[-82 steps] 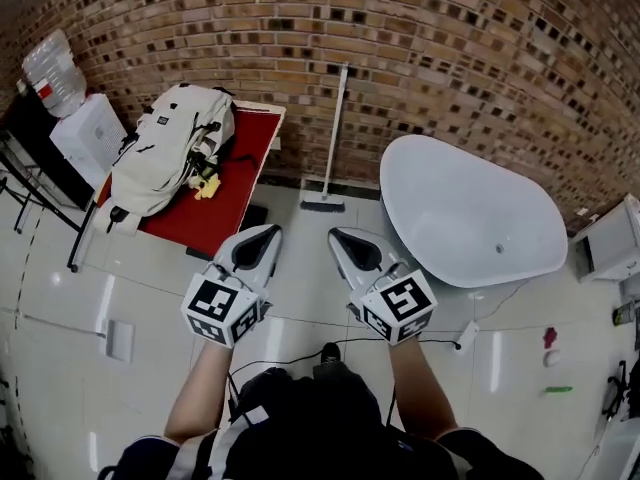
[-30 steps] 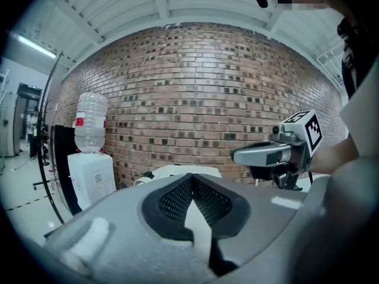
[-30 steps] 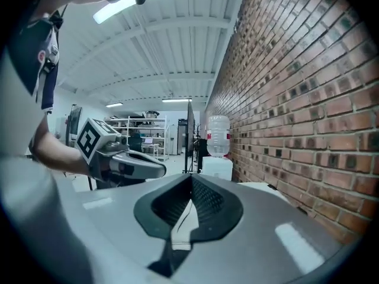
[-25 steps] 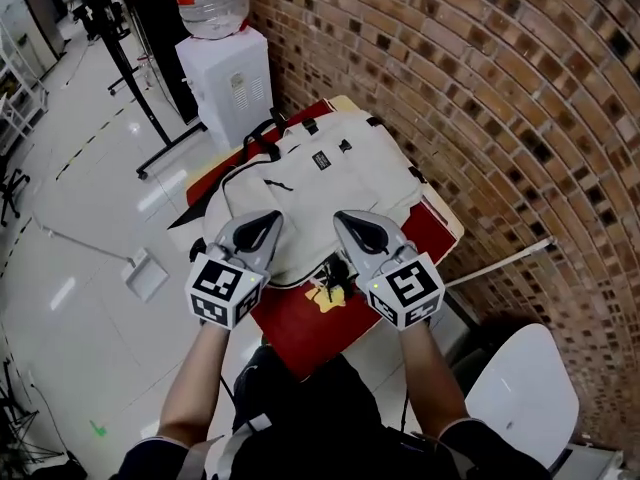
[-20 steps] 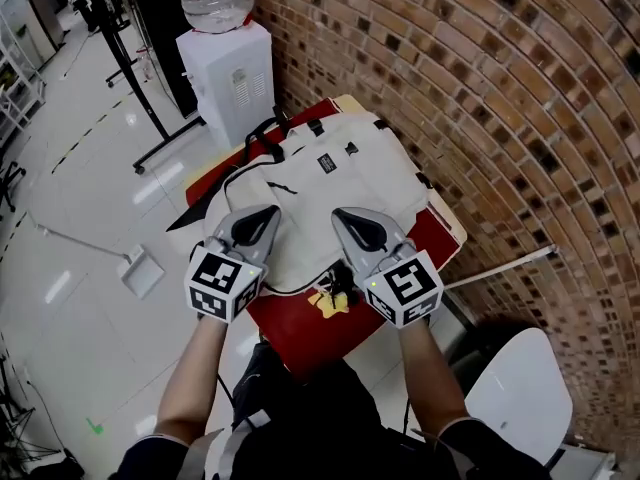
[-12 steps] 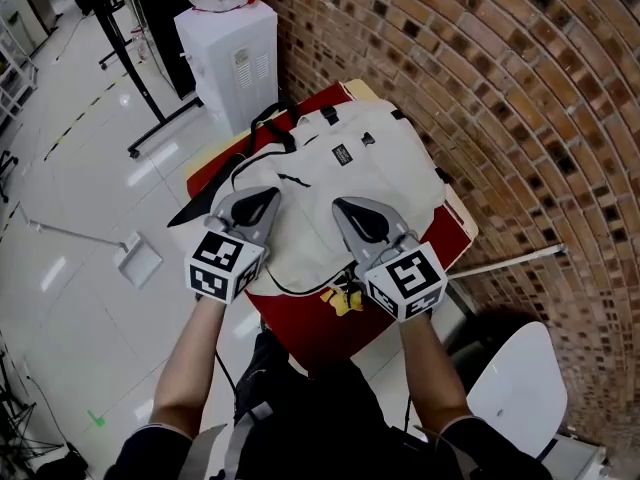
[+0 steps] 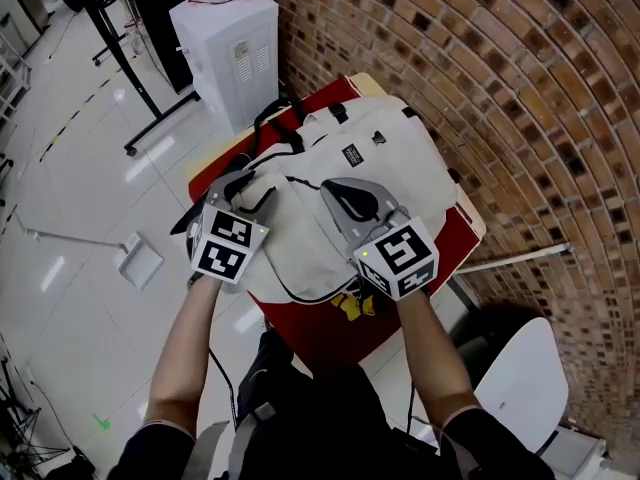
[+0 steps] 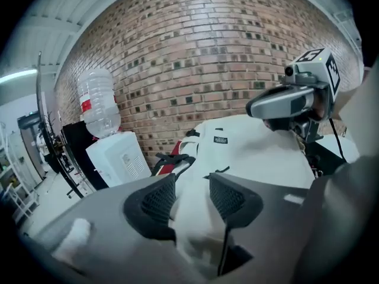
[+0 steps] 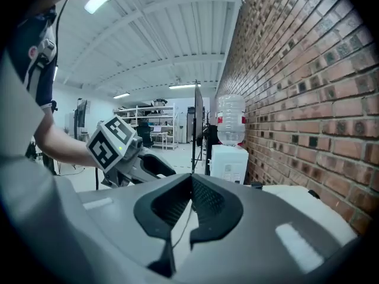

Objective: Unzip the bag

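A white backpack (image 7: 385,153) lies flat on a red table (image 7: 425,268) against the brick wall, with a yellow charm (image 7: 352,305) hanging at its near end. My left gripper (image 7: 248,190) is at the bag's left edge. Its jaws are opening, and in the left gripper view (image 8: 190,182) a fold of the white backpack (image 8: 249,149) stands between the pads. My right gripper (image 7: 336,190) hovers over the bag's middle. In the right gripper view (image 9: 190,182) its tips meet, with only bag fabric and a thin dark line showing below them.
A white water dispenser (image 7: 225,38) with a bottle stands beyond the table by the wall. A black stand (image 7: 120,58) and a dustpan (image 7: 135,263) are on the floor to the left. A white tub (image 7: 510,388) sits at the lower right.
Both grippers have moved forward onto the backpack. The left one has gone to the bag's left edge and its jaws have parted around the fabric. The right one stays shut.
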A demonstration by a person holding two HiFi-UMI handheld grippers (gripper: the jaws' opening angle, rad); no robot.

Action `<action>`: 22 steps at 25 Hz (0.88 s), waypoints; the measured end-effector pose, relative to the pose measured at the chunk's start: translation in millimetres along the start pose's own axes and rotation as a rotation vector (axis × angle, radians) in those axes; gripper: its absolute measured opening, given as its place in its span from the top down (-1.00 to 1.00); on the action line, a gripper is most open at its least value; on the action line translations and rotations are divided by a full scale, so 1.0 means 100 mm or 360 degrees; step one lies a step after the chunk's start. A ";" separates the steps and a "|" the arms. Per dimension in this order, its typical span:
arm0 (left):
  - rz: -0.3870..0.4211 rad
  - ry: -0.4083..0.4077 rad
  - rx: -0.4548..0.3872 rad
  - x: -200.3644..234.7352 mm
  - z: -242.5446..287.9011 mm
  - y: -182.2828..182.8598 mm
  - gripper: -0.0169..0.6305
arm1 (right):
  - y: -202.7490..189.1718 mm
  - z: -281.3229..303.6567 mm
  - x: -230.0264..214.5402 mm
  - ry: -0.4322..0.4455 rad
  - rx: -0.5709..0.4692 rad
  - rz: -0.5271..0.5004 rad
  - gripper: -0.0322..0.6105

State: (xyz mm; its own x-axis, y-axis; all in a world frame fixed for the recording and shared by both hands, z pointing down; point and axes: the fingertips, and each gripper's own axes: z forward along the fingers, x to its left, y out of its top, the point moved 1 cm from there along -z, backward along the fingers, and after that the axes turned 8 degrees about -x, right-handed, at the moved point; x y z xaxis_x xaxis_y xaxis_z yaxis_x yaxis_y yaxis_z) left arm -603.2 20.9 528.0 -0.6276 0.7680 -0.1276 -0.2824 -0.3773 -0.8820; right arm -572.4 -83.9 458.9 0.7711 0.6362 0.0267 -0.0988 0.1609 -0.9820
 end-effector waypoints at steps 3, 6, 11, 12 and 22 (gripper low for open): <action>0.0013 0.0003 0.0135 0.09 0.10 -0.22 0.32 | -0.02 0.11 -0.05 0.0021 0.0040 -0.0041 0.89; 0.0003 -0.0008 0.0218 0.14 0.16 -0.39 0.30 | -0.06 0.23 -0.09 0.0050 0.0092 -0.0080 0.89; -0.0055 -0.0044 0.0296 0.12 0.26 -0.68 0.32 | -0.17 0.41 -0.14 0.0109 0.0168 -0.0117 0.89; -0.0066 -0.0051 0.0303 0.11 0.27 -0.72 0.34 | -0.19 0.44 -0.15 0.0117 0.0183 -0.0123 0.89; -0.0067 -0.0095 0.0348 0.08 0.33 -0.86 0.80 | -0.70 0.80 -0.03 0.0350 0.0565 -0.0277 0.89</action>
State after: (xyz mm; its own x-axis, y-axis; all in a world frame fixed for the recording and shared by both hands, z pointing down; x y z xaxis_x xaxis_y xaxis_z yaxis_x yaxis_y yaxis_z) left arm -607.8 42.3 618.2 -0.6520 0.7558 -0.0599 -0.4558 -0.4539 -0.7656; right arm -617.9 -36.5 542.8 0.9069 0.4072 0.1080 -0.1355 0.5246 -0.8405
